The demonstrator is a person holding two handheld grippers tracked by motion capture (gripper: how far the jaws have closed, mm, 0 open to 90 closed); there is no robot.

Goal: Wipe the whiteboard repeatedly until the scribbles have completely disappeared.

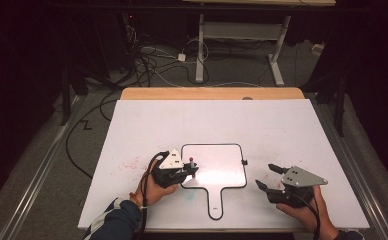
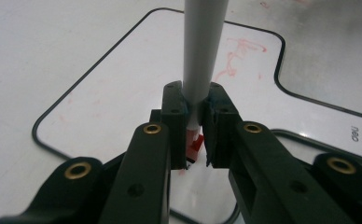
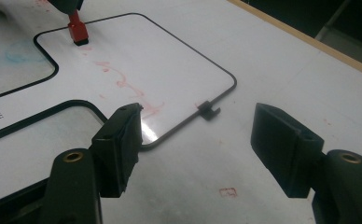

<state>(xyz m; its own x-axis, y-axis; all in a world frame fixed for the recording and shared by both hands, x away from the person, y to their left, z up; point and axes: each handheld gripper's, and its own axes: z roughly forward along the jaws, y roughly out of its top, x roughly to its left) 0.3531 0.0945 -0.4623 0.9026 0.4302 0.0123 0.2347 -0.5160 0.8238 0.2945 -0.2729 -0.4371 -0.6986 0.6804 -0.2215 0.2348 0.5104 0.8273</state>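
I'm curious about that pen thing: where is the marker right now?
The marker is clamped upright in the left claw, its red tip on the small whiteboard near the left edge in the high view.

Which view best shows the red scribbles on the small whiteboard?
The right gripper view: the red scribbles run across the small whiteboard, unobstructed. The left gripper view shows some beside the marker; the high view's glare hides them.
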